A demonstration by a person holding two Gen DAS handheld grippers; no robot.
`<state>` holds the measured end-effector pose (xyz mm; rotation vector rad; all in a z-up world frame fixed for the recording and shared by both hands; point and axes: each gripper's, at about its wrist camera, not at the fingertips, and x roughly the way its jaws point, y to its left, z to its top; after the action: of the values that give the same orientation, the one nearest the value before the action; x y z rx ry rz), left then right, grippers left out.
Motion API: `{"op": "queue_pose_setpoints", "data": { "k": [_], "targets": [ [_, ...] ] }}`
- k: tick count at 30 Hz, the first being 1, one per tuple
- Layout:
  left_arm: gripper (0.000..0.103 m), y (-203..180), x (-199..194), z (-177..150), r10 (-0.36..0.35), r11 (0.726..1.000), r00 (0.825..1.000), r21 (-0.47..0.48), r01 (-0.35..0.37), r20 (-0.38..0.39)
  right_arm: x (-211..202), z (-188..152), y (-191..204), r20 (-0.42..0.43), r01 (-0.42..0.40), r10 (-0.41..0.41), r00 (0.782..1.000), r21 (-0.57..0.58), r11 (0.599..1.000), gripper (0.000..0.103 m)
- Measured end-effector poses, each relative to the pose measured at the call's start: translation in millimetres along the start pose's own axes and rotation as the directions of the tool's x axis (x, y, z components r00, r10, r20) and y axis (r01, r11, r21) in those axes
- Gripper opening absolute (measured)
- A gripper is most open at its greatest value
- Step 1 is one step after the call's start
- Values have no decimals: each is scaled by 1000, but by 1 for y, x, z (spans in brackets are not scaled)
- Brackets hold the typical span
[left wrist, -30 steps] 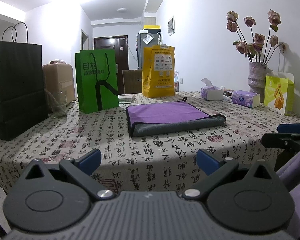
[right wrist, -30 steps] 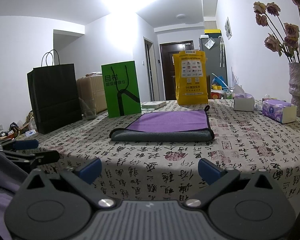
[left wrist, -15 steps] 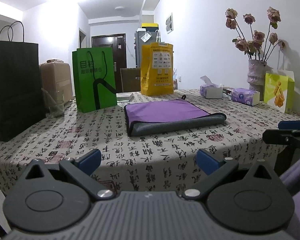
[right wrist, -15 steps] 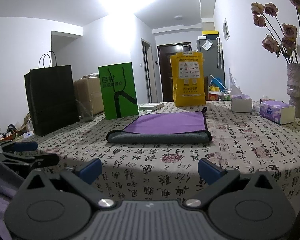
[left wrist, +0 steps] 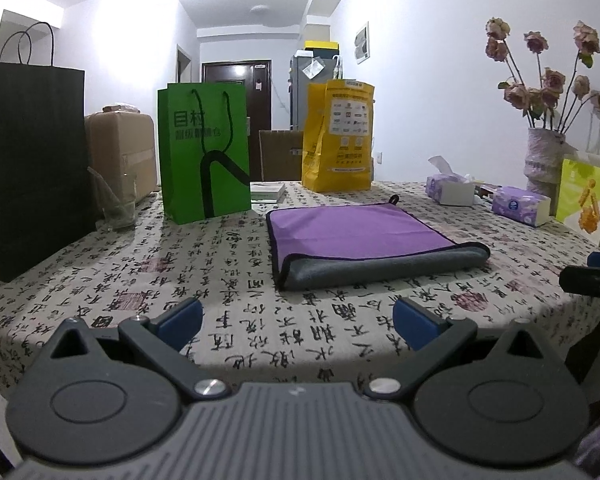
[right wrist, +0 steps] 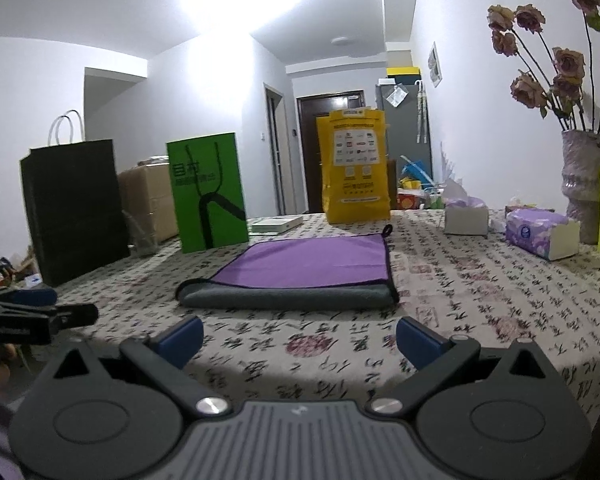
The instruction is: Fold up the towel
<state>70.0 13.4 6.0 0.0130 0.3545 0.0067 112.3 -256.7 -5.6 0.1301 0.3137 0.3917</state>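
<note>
One purple microfibre towel with a grey underside and dark trim lies folded flat on the calligraphy-print tablecloth, straight ahead of both claws and apart from them; its rounded grey fold faces the claws and a small hanging loop sits at its far corner. The left gripper hangs near the table's near edge with its two blue-tipped fingers spread wide and nothing between them. The right gripper is likewise released, its jaws spread and holding nothing, with the towel just beyond its tips. Each claw shows at the edge of the other's view.

Beyond the towel, ahead and to the left, stand three tall bags: one green paper bag with black handles, one black paper bag farther left, and one yellow printed bag behind the towel. A clear drinking glass stands between the black and green bags. To the right are two tissue packs: one white box and one purple soft pack. Farther right stands one pale vase of dried roses and one lime-yellow gift bag.
</note>
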Motion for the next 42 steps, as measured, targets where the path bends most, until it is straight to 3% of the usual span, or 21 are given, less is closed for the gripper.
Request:
{"op": "queue_pose_setpoints", "data": {
  "k": [10,17,22,29,32,36,37,38,39,40,42],
  "targets": [
    [103,6,42,7,-21,1000,999,5,21,-51,39,11,-16,9,40,-40,999,-26,999,102],
    [103,5,77,16,-42,998,997,44,45,-62,81,16,-33,-44,59,-60,997,-31,998,99],
    [91,3,113,23,-48,995,993,83,57,-106,114,23,-47,-90,50,-52,995,-30,998,95],
    [67,13,167,36,-82,994,979,54,93,-187,159,36,-72,-145,44,-48,988,-30,999,82],
    [61,17,184,41,-109,992,970,35,119,-219,175,39,-79,-178,24,-28,984,-25,999,70],
    [31,24,202,43,-170,985,945,-9,175,-280,196,41,-86,-240,-7,5,971,-7,1000,54],
    [28,26,204,44,-186,982,939,-26,187,-290,201,40,-86,-261,-14,11,965,-8,1000,44],
    [20,27,205,44,-194,981,938,-31,193,-288,204,39,-87,-279,-22,18,960,-9,1000,38],
    [9,28,205,45,-202,979,935,-26,203,-290,208,38,-88,-294,-30,26,956,-11,999,23],
    [7,28,206,46,-209,977,933,-24,211,-292,209,38,-87,-297,-30,24,955,-15,999,11],
    [6,30,207,48,-208,977,933,-28,209,-295,209,39,-86,-294,-38,30,955,-22,999,6]
  ]
}}
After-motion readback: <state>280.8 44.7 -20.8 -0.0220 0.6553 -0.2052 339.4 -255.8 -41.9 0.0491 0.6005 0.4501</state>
